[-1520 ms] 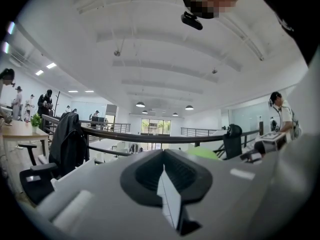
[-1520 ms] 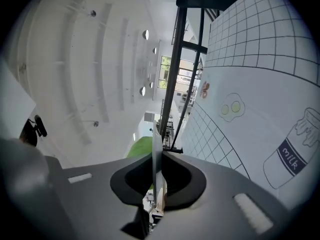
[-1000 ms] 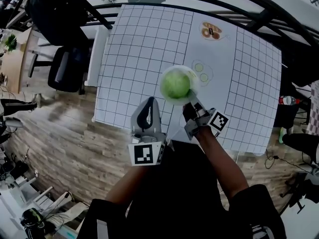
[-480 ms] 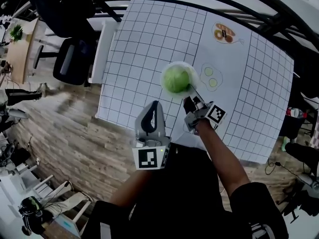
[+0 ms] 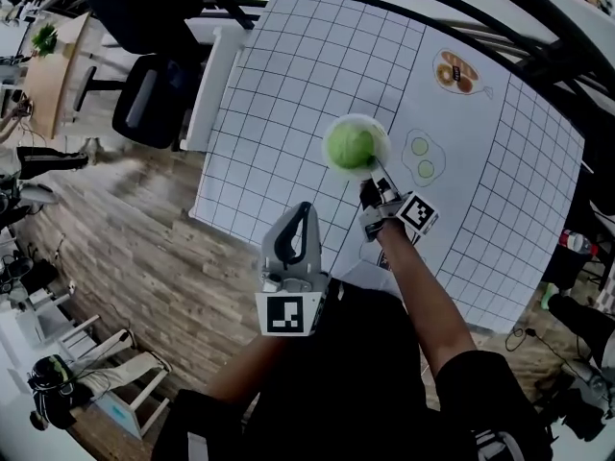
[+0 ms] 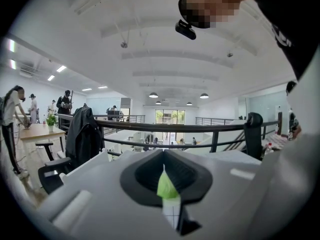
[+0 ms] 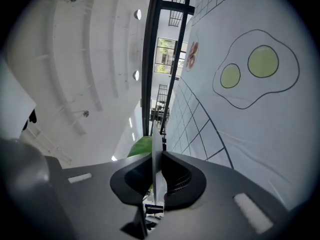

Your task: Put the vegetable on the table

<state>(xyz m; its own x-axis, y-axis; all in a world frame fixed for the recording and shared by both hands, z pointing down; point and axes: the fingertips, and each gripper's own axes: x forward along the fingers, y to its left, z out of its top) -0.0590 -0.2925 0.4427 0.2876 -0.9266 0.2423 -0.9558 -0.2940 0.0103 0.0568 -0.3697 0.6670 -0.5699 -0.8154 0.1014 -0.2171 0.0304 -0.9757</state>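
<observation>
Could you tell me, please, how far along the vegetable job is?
Done: the green vegetable, on a white plate, is already over the table. In hand: the right gripper has its jaws shut on the plate's rim. Remaining: set it down and release; I can't tell whether it touches yet. The left gripper is shut and empty.

Legible text, brands, numbers: none. Coded black-and-white square marker (image 5: 290, 315) on left gripper (image 5: 303, 211) cube, lower centre of head view; matching marker (image 5: 419, 215) on right gripper (image 5: 373, 182) cube, right of centre.
</observation>
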